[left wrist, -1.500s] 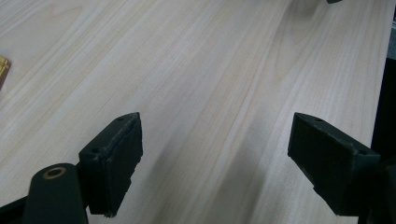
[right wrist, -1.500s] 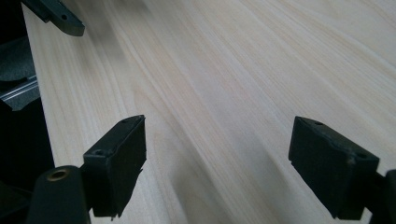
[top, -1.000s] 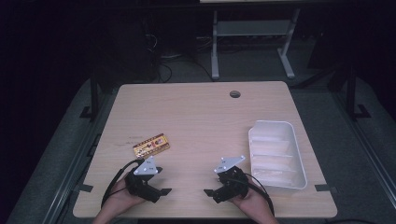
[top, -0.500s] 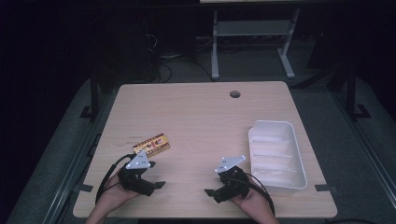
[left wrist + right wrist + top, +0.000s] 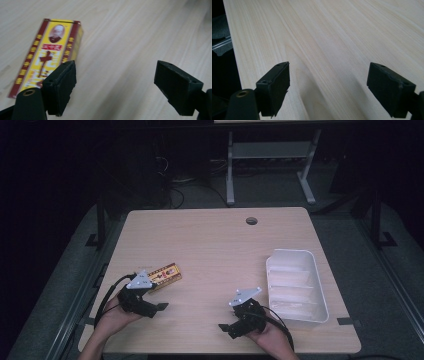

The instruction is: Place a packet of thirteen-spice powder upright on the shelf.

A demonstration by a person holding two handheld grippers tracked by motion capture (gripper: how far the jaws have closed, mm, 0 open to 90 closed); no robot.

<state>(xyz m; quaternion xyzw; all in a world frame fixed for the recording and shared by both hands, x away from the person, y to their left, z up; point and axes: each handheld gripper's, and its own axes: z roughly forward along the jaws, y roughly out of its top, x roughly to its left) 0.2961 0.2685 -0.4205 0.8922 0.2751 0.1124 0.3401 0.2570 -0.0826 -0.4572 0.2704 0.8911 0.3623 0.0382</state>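
A flat yellow and dark-red box (image 5: 165,275) (image 5: 46,56) lies on the wooden table (image 5: 215,245), near its left front. My left gripper (image 5: 154,306) (image 5: 116,87) is open just in front of the box, which lies ahead and to the left of its left jaw; nothing sits between the jaws. My right gripper (image 5: 226,327) (image 5: 329,88) is open over bare wood near the front edge, left of the tray.
A white plastic tray (image 5: 296,285) stands at the right front of the table. A round cable hole (image 5: 251,220) sits near the far edge. The table's left edge (image 5: 230,42) runs close to my right gripper's left jaw in its view. A metal stand (image 5: 270,165) is beyond the table.
My left gripper has shifted left and slightly away from me, closer to the box. The right gripper has stayed put.
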